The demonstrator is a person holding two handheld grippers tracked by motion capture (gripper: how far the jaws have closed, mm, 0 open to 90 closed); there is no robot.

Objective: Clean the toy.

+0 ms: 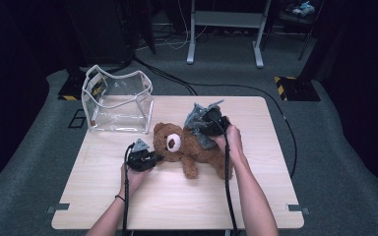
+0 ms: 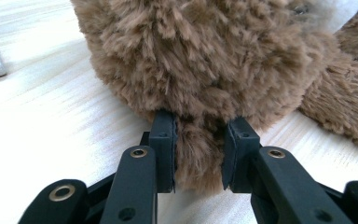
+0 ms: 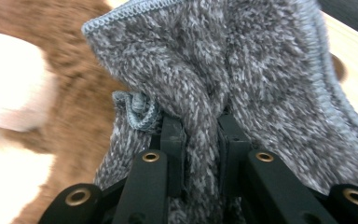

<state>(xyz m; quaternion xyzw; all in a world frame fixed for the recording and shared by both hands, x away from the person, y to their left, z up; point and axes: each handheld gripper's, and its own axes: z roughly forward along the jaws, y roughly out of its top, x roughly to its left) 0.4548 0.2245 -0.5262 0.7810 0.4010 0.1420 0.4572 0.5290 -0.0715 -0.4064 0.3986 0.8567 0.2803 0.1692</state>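
We see the bear (image 1: 189, 145) lying near the middle of the table (image 1: 142, 196), head toward the bag (image 1: 118, 101), white muzzle up. All places below are relative to the bear.

Left gripper (image 1: 153, 158): just beside the bear's head, on the person's side. In the left gripper view both jaws pinch a tuft of brown fur at the bottom of the bear (image 2: 200, 70), pads pressed into it. So it is clamped on the bear, low against the tabletop.

Right gripper (image 1: 203, 123): over the bear's body, on the far side from the person. In the right gripper view the jaws are clenched on a fold of the grey knit (image 3: 223, 74), which bunches up between the pads. The knit (image 1: 202, 125) drapes over the bear's torso, with a stitched hem along its edge. The bear's muzzle is blurred at the left of that view.

Bag: clear plastic with white trim, standing open, beyond the bear's head, apart from it.

Writing: we can read no brand, label or text on the bear, knit or bag. A small dark mark on the bag's wall is too small to read.
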